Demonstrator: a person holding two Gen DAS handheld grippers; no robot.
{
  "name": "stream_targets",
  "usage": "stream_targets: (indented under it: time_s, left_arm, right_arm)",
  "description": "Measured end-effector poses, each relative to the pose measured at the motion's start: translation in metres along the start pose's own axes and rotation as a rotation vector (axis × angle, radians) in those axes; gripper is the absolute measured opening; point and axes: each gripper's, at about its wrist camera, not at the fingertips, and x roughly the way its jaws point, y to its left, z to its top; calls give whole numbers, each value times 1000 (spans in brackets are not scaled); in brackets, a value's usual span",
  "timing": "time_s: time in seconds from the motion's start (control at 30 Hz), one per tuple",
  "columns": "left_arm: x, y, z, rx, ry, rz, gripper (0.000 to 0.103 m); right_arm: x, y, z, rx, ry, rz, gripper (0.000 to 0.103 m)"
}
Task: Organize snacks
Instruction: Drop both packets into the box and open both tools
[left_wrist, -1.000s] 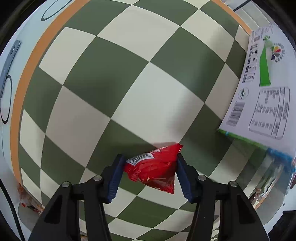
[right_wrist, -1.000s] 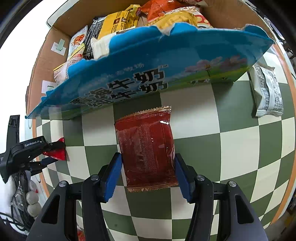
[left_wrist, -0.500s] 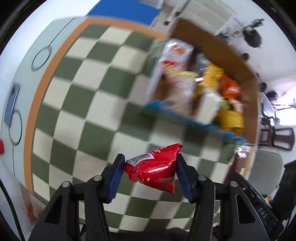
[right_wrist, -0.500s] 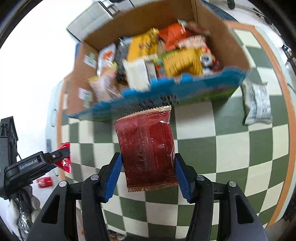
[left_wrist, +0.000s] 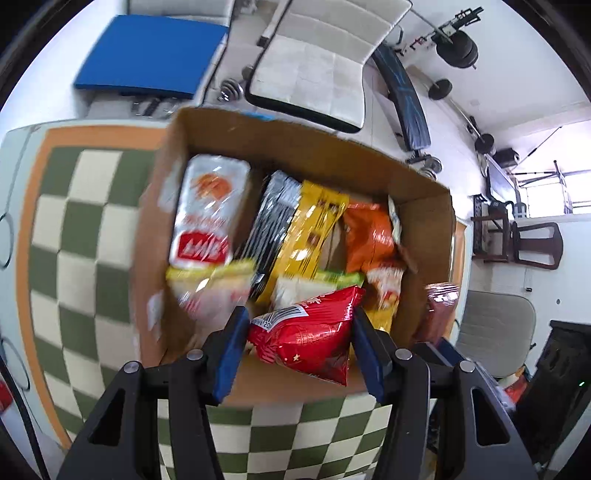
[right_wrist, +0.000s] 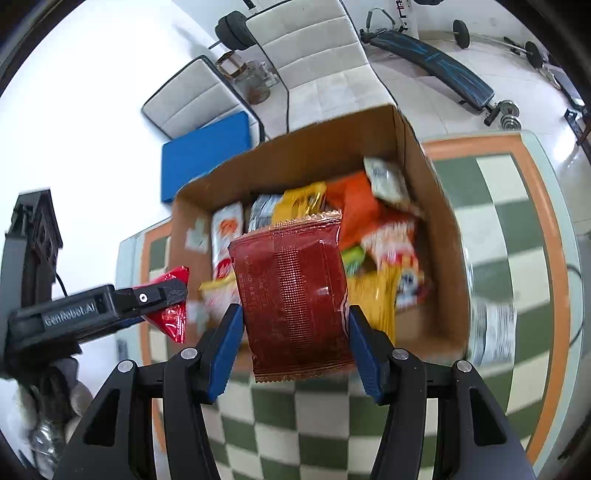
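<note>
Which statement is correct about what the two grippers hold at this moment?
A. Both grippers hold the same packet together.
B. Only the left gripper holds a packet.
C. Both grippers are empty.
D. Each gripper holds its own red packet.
D: the left gripper is shut on a bright red snack packet, and the right gripper is shut on a separate dark red sachet, both near the cardboard box.

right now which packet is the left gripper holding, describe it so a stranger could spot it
Find the open cardboard box full of snacks on the green checked tablecloth. At its near edge, the left gripper pinches a small puffy bright red packet with a white barcode patch. The dark red packet in the right gripper is flat, larger and duller.
</note>
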Motion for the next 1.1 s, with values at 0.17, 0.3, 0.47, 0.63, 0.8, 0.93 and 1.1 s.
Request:
stream_targets:
  time_s: [0.17, 0.3, 0.47, 0.63, 0.8, 0.93, 1.1]
  left_arm:
    - [27, -14, 41, 20, 65, -5, 53]
    - [52, -24, 57, 36, 151, -17, 55]
    - [75, -32, 65, 44, 201, 12, 57]
    - [68, -37, 65, 75, 128, 50, 75]
    - [58, -39, 61, 88, 84, 60, 88]
    - [49, -46, 51, 127, 47, 108, 96]
    - [29, -56, 30, 177, -32, 105, 96]
  right_arm:
    - [35, -5, 40, 2, 25, -30, 59]
    - [56, -9, 56, -2, 55, -44, 60]
    - [76, -14, 69, -6, 105, -39, 78]
    - [75, -18, 70, -27, 103, -80, 92]
    - [68, -26, 68, -31, 103, -109, 93]
    - [59, -30, 67, -27, 100, -114, 93]
    - [34, -34, 60, -48, 55, -128, 97]
